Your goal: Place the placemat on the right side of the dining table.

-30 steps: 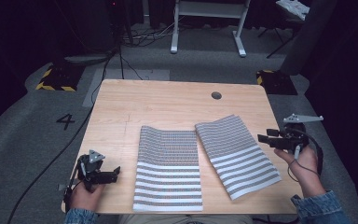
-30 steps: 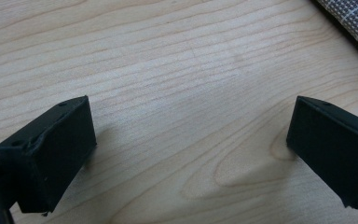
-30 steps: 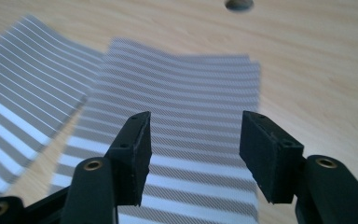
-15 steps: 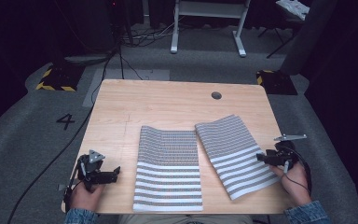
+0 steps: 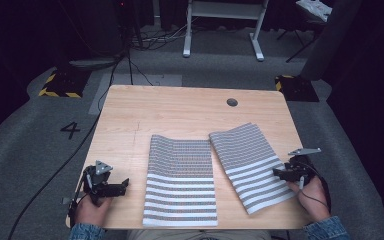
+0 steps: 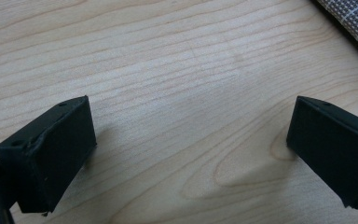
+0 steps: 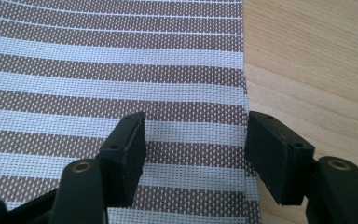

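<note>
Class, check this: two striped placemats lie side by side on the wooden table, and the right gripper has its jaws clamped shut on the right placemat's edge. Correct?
Not quite. The right gripper has its jaws open, straddling the edge of the right placemat without pinching it, as the right gripper view shows. Two striped placemats do lie side by side on the wooden table.

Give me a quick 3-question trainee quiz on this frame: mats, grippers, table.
1. True or false: the right gripper is shut on the angled striped mat.
2. How many striped mats lie on the wooden table? A) one B) two C) three
3. Fill in: between the left gripper jaws there is only bare ____.

Key
1. False: in the right gripper view the jaws stand open, straddling the mat's edge with neither pad pressing on it; they have just been opening.
2. B: that mat and the straight striped mat.
3. Wood, per the left gripper view.
</note>
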A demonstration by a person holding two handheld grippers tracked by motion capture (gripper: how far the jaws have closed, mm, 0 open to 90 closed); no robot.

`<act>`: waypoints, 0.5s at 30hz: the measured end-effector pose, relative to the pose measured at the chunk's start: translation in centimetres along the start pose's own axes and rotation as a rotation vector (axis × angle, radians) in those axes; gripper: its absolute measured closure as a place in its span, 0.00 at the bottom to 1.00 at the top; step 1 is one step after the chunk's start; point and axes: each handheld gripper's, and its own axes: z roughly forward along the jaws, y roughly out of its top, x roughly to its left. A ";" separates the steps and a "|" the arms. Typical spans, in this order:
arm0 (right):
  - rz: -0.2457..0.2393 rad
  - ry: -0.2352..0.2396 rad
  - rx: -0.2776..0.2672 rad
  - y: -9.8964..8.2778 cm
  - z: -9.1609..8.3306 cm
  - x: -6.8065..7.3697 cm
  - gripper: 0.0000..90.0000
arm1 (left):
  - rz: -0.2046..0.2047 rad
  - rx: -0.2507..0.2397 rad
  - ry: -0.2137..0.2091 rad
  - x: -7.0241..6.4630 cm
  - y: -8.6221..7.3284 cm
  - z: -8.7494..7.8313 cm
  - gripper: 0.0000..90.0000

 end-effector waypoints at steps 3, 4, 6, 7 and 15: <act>0.013 -0.007 0.001 0.0 0.0 0.0 0.43 | 0.001 0.000 0.003 0.0 0.0 0.0 0.01; 0.021 -0.003 0.009 0.1 0.0 0.1 0.44 | 0.001 0.001 0.003 0.0 0.0 0.0 0.01; 0.026 -0.004 0.009 0.1 -0.1 -0.1 0.46 | 0.001 0.001 0.003 0.0 0.0 0.0 0.02; 0.020 -0.008 0.004 0.1 0.0 -0.1 0.45 | 0.001 0.001 0.003 0.0 0.0 0.0 0.02; 0.029 -0.007 0.001 0.0 0.1 -0.4 0.40 | 0.001 0.001 0.003 0.0 0.0 0.0 0.02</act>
